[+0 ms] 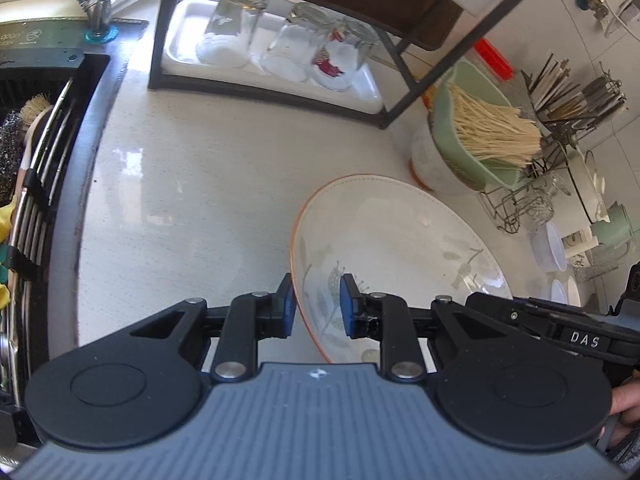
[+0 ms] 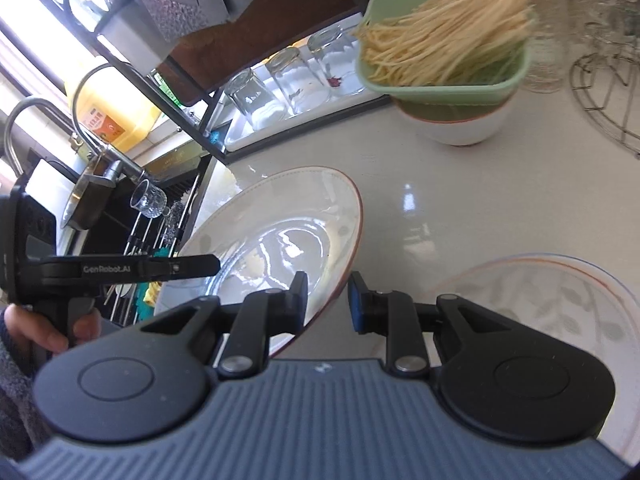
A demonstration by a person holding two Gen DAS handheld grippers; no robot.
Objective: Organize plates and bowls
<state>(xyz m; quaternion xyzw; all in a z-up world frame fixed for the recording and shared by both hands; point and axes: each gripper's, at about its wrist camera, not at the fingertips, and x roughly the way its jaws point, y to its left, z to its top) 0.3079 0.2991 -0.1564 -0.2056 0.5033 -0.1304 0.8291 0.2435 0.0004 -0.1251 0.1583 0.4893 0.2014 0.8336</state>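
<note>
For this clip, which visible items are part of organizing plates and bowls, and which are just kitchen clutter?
Part of the job:
- leaf-pattern plate, its rim between both grippers' fingers: left gripper, right gripper
- second patterned plate
- white bowl

Just lying about:
- green container of sticks, sitting in that bowl
- upturned glasses
- white tray
- faucet

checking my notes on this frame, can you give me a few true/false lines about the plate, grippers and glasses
1. Both grippers straddle the rim of one plate. True: the left gripper and right gripper each have a finger on either side of the rim.
2. The glasses stand mouth up. False: they are upside down on a white tray.
3. The green basket holds sticks. True.
4. The basket sits on the counter. False: it rests in a white bowl.
5. The plate is plain white. False: it has a leaf pattern and an orange rim.
</note>
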